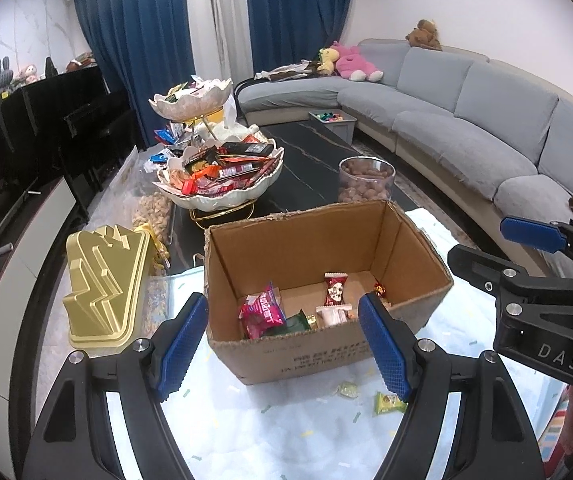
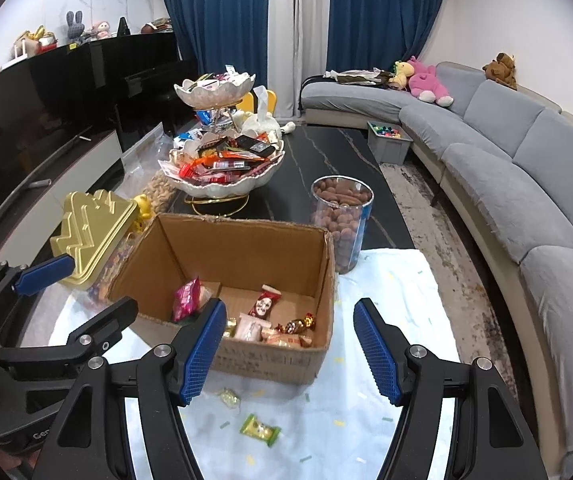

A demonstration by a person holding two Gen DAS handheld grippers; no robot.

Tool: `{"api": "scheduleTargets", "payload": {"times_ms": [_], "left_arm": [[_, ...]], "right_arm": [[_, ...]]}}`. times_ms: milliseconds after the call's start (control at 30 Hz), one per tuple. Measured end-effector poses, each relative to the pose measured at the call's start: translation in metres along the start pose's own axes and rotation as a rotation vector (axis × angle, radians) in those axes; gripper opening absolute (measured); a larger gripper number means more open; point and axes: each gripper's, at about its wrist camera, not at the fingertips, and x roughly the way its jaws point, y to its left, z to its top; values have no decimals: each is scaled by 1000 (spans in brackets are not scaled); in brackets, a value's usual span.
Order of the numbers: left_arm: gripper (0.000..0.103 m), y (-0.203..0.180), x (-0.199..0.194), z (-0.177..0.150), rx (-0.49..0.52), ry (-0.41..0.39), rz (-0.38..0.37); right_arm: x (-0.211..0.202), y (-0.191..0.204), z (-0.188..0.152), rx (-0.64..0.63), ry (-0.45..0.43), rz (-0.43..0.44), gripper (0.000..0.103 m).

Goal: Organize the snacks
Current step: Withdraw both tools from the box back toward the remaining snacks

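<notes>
Item 1. Cardboard box (image 1: 326,280), one, top open, standing on the pale cloth (image 1: 286,432) at the near end of the dark desk (image 1: 306,152). Judged to be the source or collecting bin for loose snacks. A handful of wrapped pieces lie on its floor; those clearly told apart are one pink packet (image 1: 262,312), one red-and-white wrapper (image 1: 335,289) and one twisted foil sweet (image 2: 300,324). The rest overlap, so the count is uncertain.

Item 2. Loose sweets on the cloth in front of the box, two: one green-yellow packet (image 2: 260,429) and one pale wrapped sweet (image 2: 229,397). Probably strays still to be sorted.

Item 3. Tiered shell-shaped snack stand (image 1: 222,176), one, two bowls visible, the lower one heaped with wrappers. Stands beyond the box; likely where the snacks go.

Item 4. Clear jar of brown nuts (image 2: 342,220), one, just beside the box's far corner.

Item 5. Gold stepped tin (image 1: 106,280), one, to the left of the box.

Item 6. Left claw (image 1: 286,346), jaws apart, nothing between them, poised over the box's near wall.

Item 7. Right claw (image 2: 290,352), jaws apart, empty, over the box's near right corner. Both are angled downward toward the snacks, suggesting a pick is not yet begun.
</notes>
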Motion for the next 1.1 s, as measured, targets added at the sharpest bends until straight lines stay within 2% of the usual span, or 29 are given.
{"api": "scheduleTargets", "payload": {"times_ms": [467, 767, 1100], "left_arm": [[77, -12, -18, -27, 72, -39, -10], [77, -24, -16, -50, 126, -55, -44], [76, -29, -1, -77, 177, -66, -78]], "right_arm": [[-17, 0, -32, -7, -12, -13, 67], [-20, 3, -55, -17, -26, -25, 67], [-17, 9, -91, -34, -83, -47, 67]]}}
